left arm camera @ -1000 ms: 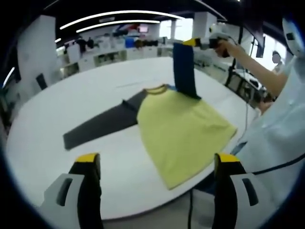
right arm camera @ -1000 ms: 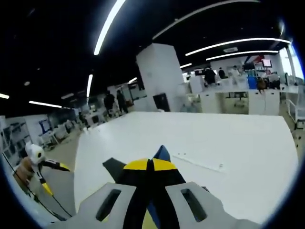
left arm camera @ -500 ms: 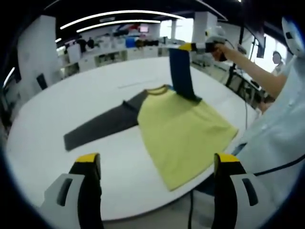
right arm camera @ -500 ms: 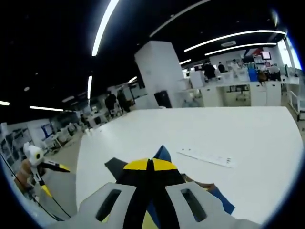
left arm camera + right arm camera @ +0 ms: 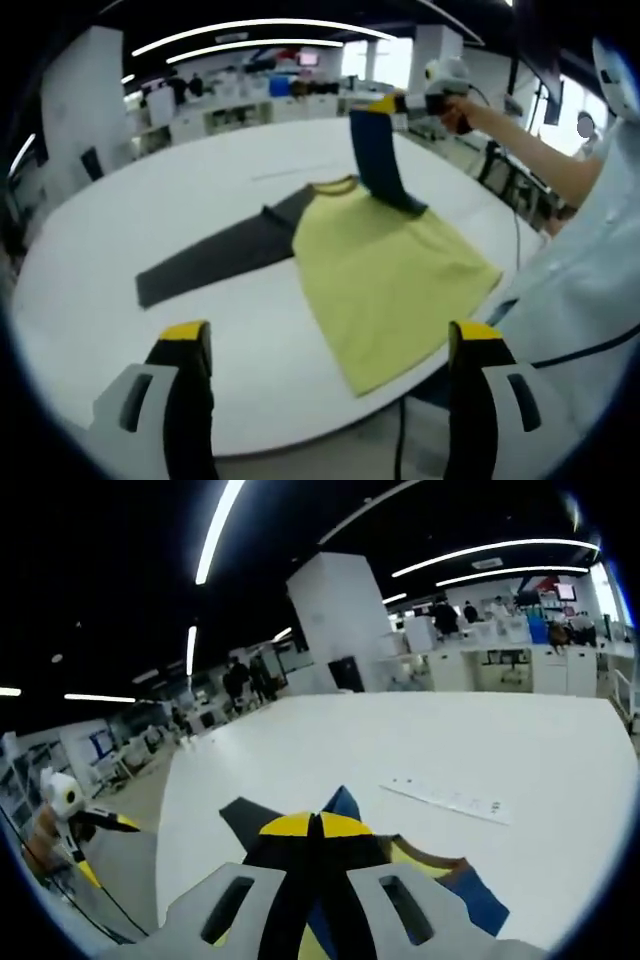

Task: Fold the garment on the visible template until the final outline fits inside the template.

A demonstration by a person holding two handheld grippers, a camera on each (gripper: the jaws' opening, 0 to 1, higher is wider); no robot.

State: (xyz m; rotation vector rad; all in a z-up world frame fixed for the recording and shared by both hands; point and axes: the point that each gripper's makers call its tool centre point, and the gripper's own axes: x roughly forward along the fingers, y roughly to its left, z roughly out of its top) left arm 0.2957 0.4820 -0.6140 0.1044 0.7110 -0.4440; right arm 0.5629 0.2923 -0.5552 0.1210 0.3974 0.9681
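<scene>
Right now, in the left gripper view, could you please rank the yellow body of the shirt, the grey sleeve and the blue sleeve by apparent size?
1. yellow body
2. grey sleeve
3. blue sleeve, lifted by the right gripper; partly foreshortened, so its rank against the grey one is unsure.

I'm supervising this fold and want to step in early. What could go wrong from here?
The right tool holds the blue sleeve by one small pinch, so it may slip out mid-fold. The yellow shirt body already hangs over the white table edge near the person, so pulling the sleeve could drag it further off. The left tool is open and away from the cloth, so nothing pins the body down.
</scene>
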